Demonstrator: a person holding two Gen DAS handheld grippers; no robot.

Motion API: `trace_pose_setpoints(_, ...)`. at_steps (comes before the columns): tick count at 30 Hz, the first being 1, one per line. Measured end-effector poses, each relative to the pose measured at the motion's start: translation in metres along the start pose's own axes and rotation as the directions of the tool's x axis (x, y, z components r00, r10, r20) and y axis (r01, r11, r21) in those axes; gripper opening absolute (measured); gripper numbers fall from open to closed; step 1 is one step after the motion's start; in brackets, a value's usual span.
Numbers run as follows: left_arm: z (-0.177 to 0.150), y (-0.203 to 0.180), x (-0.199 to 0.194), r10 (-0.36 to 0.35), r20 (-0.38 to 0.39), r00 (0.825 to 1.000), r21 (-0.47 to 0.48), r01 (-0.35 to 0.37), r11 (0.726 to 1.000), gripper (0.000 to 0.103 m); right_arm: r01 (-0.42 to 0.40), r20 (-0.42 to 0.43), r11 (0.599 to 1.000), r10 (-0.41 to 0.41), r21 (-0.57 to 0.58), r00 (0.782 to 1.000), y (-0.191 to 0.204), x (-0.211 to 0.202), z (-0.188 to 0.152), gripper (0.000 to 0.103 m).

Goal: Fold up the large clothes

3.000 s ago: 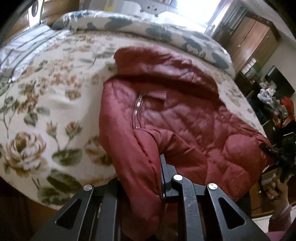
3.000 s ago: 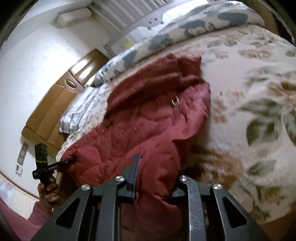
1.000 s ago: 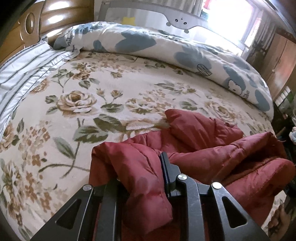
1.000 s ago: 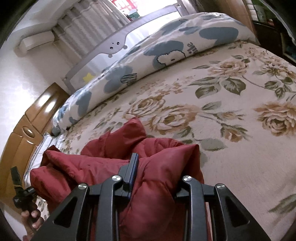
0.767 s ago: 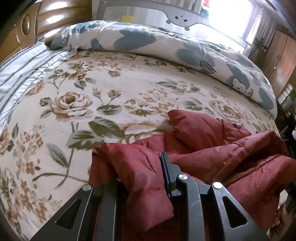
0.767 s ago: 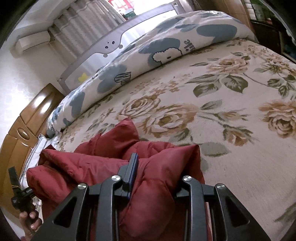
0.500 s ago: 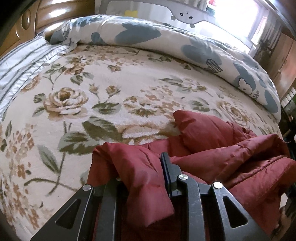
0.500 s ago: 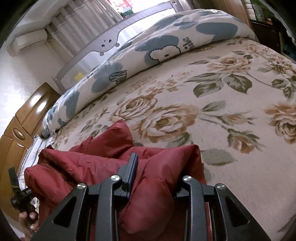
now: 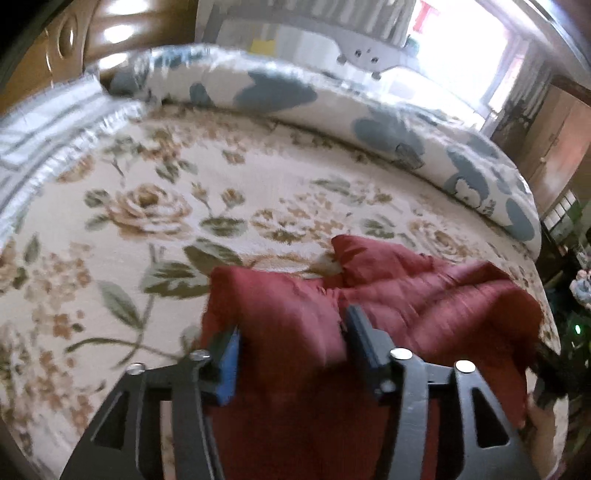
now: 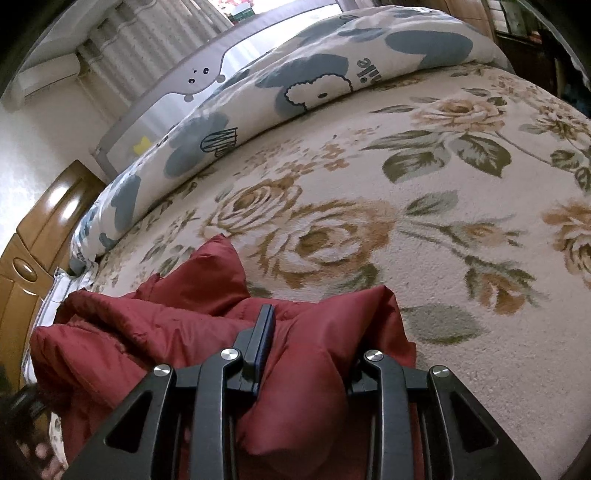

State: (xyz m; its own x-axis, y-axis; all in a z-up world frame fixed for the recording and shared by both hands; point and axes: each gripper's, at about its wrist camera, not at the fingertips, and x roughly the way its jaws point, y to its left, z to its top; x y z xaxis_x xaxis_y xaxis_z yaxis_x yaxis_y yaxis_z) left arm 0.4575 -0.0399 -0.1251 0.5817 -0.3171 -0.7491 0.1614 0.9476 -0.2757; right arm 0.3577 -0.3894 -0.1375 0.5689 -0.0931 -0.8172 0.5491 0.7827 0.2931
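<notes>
A dark red quilted jacket [image 9: 424, 295] lies bunched on the floral bedspread [image 9: 155, 206], its lower half doubled over toward the pillows. My left gripper [image 9: 291, 347] stands open around the jacket's left corner, blue pad showing on the left finger [image 9: 227, 363]. In the right wrist view the jacket [image 10: 155, 325] spreads to the left. My right gripper [image 10: 314, 350] is shut on the jacket's right corner fold, which bulges between the fingers. The right finger's tip is hidden in fabric.
A rolled blue-and-white duvet [image 10: 332, 66] lies along the far side of the bed [image 10: 461, 184] below a grey bed rail [image 10: 207, 77]. A wooden headboard [image 9: 122, 33] and striped pillow [image 9: 48, 122] are at the left. Wardrobes [image 9: 554, 140] stand at the right.
My left gripper's jaws have spread apart and let go of the jacket's left corner. Both grippers have carried the jacket's hem forward over the bed. The right gripper keeps its hold.
</notes>
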Motion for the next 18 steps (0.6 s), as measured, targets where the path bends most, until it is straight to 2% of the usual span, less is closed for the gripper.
trace_pose_setpoints(3, -0.021, -0.012, -0.026, -0.039, 0.012, 0.999, 0.059, 0.038, 0.998, 0.057, 0.009, 0.0, 1.0, -0.009, -0.002, 1.0, 0.001, 0.0, 0.0, 0.029)
trace_pose_setpoints(6, -0.044, -0.028, -0.03, -0.058, -0.027, 0.998, 0.139, 0.061, 0.988, 0.057, 0.018, 0.0, 1.0, -0.018, -0.01, 1.0, 0.003, 0.001, 0.001, 0.03)
trace_pose_setpoints(9, -0.057, -0.04, -0.014, 0.006, -0.056, 0.998, 0.207, 0.006, 0.978, 0.056, 0.02, 0.0, 1.0, -0.02, -0.013, 1.0, 0.004, -0.001, 0.001, 0.03)
trace_pose_setpoints(14, -0.06, -0.038, 0.011, 0.085, -0.061, 0.995, 0.208, -0.07, 0.976, 0.059, 0.017, 0.022, 1.0, -0.016, -0.025, 1.0, 0.007, -0.01, 0.002, 0.032)
trace_pose_setpoints(18, -0.06, -0.039, 0.019, 0.122, -0.055, 0.991, 0.213, -0.108, 0.971, 0.059, -0.002, 0.063, 0.999, 0.005, -0.043, 0.998, 0.015, -0.034, 0.002, 0.042)
